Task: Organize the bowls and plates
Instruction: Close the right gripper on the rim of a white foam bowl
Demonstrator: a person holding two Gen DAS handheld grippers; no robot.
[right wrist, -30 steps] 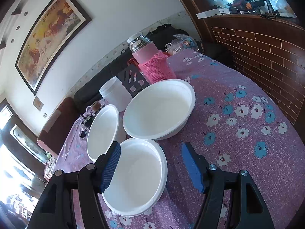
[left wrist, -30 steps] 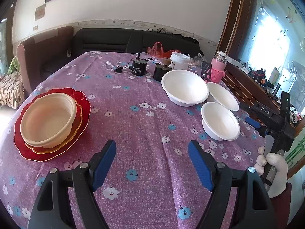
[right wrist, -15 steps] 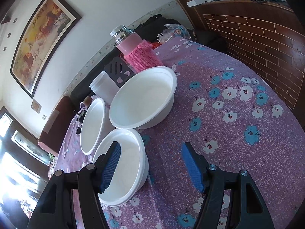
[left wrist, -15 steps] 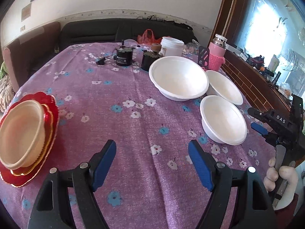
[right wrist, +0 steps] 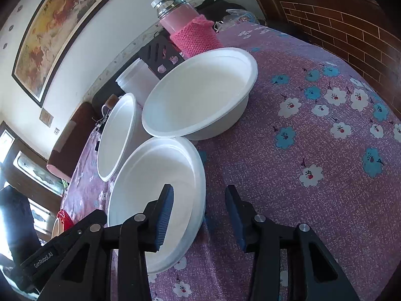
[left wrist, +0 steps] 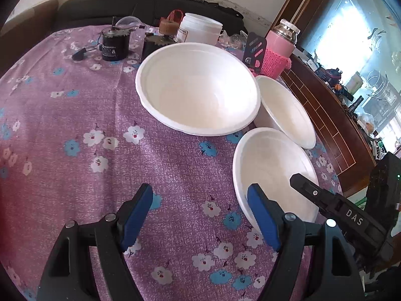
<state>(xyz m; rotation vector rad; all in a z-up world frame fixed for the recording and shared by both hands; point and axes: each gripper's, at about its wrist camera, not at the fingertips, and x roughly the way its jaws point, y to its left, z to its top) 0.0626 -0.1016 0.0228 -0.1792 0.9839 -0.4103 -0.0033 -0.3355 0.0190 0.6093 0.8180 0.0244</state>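
Observation:
Three white foam bowls stand on the purple flowered tablecloth [left wrist: 75, 125]. The large bowl [left wrist: 198, 87] is at the middle, a smaller bowl [left wrist: 285, 110] to its right and the nearest small bowl [left wrist: 273, 173] in front. My left gripper [left wrist: 200, 210] is open and empty, its right finger beside the nearest bowl's rim. My right gripper [right wrist: 198, 215] is open, with its jaws astride the rim of the nearest bowl [right wrist: 155, 188], left finger inside. The large bowl [right wrist: 115, 135] and the other small bowl [right wrist: 200, 92] lie beyond.
A pink flask in a knitted sleeve [left wrist: 278, 50], a white tub [left wrist: 200, 28], a black stand [left wrist: 253, 52] and two dark jars [left wrist: 112, 45] stand at the table's far side. A brick ledge [left wrist: 325, 115] runs along the right. A red plate [right wrist: 64, 219] shows far left.
Both grippers moved toward the white bowls. The right gripper narrowed and now straddles the nearest bowl's rim. The red plates with the cream bowl left the left wrist view.

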